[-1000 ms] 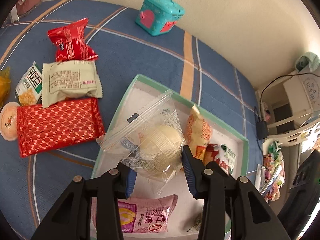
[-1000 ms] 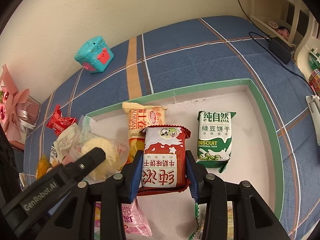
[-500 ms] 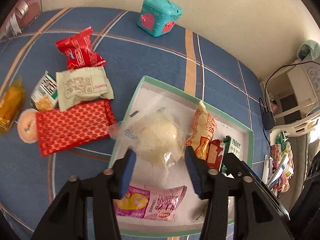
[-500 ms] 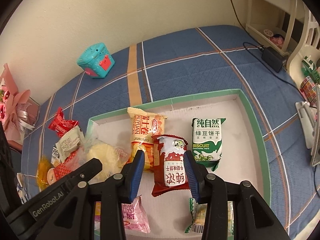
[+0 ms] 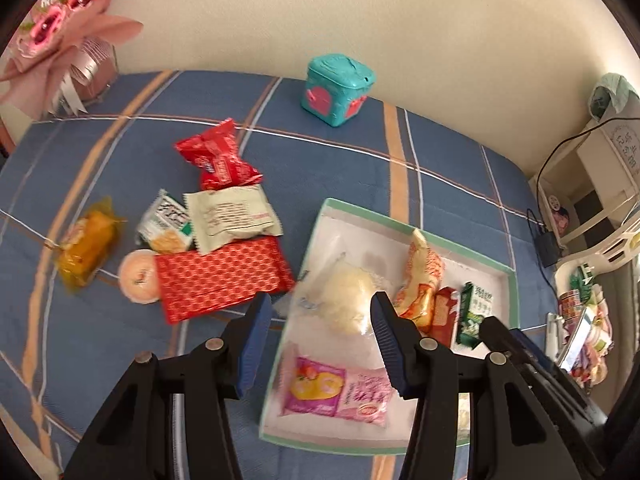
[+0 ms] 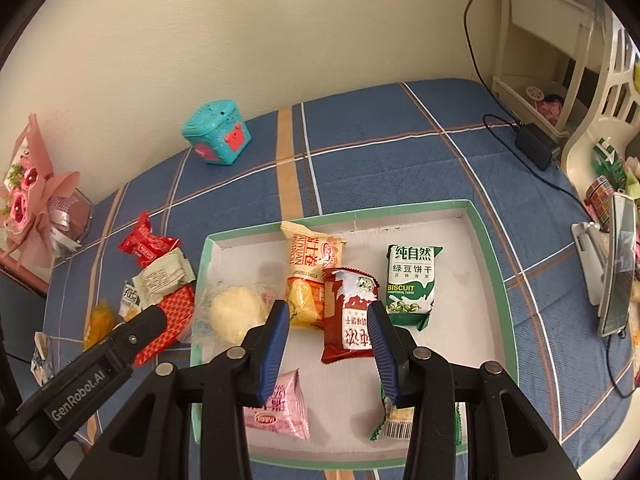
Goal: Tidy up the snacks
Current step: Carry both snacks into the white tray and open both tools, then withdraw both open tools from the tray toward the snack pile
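A green-rimmed white tray (image 5: 408, 232) (image 6: 492, 264) lies on the blue checked cloth. In it are a clear-wrapped bun (image 5: 348, 300) (image 6: 236, 312), a yellow egg-roll pack (image 6: 312, 276), a red biscuit pack (image 6: 348, 320), a green biscuit pack (image 6: 410, 284) and a pink pack (image 5: 340, 392). My left gripper (image 5: 318, 336) hangs open above the bun, nothing between its pads. My right gripper (image 6: 328, 344) hovers above the red pack, pads apart and clear of it. Loose snacks lie left of the tray: a red patterned pack (image 5: 222, 276), a beige pack (image 5: 230, 216) and a red candy pack (image 5: 218, 156).
An orange-wrapped snack (image 5: 86, 248), a round jelly cup (image 5: 138, 280) and a small green-white pack (image 5: 168, 224) also lie on the cloth. A teal box (image 5: 338, 88) stands by the wall, a pink bouquet (image 5: 60, 32) far left. A phone on a stand (image 6: 616, 264) and a charger (image 6: 532, 140) sit right.
Both grippers have risen away from the tray. The left one widened and let go of the bun, which now lies in the tray. The red pack stayed down as the right one lifted.
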Available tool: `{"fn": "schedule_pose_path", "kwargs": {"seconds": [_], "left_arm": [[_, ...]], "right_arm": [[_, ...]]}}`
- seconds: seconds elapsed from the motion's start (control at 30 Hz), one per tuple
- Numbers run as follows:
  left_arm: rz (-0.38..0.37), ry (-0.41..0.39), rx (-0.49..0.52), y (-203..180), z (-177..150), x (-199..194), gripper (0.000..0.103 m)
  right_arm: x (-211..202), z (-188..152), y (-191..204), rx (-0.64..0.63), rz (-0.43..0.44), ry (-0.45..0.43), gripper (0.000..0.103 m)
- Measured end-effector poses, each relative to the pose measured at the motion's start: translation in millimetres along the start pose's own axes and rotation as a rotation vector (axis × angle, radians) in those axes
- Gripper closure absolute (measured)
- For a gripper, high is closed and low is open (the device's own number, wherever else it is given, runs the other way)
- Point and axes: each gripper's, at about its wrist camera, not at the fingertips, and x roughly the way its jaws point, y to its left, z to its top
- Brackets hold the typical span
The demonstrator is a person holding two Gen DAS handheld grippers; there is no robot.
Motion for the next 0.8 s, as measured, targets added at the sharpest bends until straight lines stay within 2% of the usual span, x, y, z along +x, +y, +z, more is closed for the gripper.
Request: {"fn": "schedule_pose_path", "kwargs": {"seconds": [0.27,0.53,0.8], "left_arm": [[0.056,-0.042,0.019,11,-9,-20,0.050],[0.100,-0.036,0.029,23,-24,-24,0.050],[0.107,-0.021,0.015,32,-27,-20,0.050]], "right_arm": [[-17,-20,10,-0.002,0.021,-0.001,0.059],[-16,-42,19,-0.027,0.030,0.029,0.059],[-7,-42,20,-0.031,0.026,0.051,0.059]]}}
